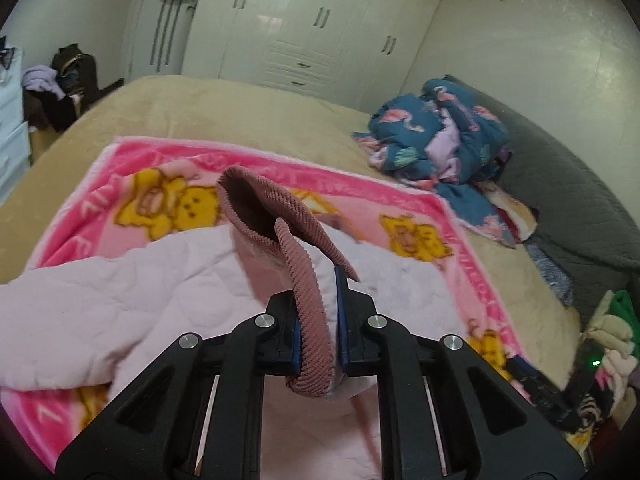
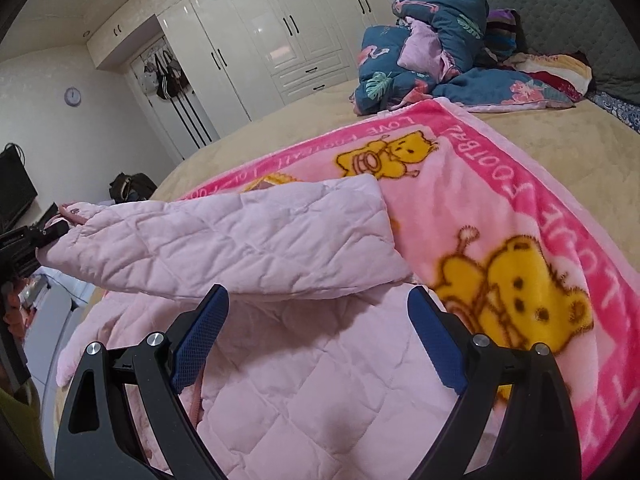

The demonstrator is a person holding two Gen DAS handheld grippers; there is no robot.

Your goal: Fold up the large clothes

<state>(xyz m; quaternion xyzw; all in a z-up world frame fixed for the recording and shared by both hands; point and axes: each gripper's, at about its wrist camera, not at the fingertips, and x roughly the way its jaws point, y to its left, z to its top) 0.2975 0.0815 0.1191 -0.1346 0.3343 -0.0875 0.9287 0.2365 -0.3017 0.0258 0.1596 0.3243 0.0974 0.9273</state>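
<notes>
A pale pink quilted jacket (image 2: pixel 280 364) lies on a pink bear-print blanket (image 2: pixel 520 216) on the bed. My left gripper (image 1: pixel 316 320) is shut on the jacket's dusty-pink ribbed cuff (image 1: pixel 280 220) and holds the sleeve (image 2: pixel 224 240) stretched out above the body of the jacket; the left gripper shows at the left edge of the right wrist view (image 2: pixel 36 240). My right gripper (image 2: pixel 318 312) is open and empty, just above the jacket's body, below the lifted sleeve. The jacket also shows in the left wrist view (image 1: pixel 120 300).
The bed has a tan cover (image 1: pixel 240 108). A heap of blue flowered bedding (image 1: pixel 436 136) lies near the grey headboard (image 1: pixel 560 184). White wardrobes (image 2: pixel 260 40) stand beyond the bed. Clothes are piled at the bed's right edge (image 1: pixel 612 344).
</notes>
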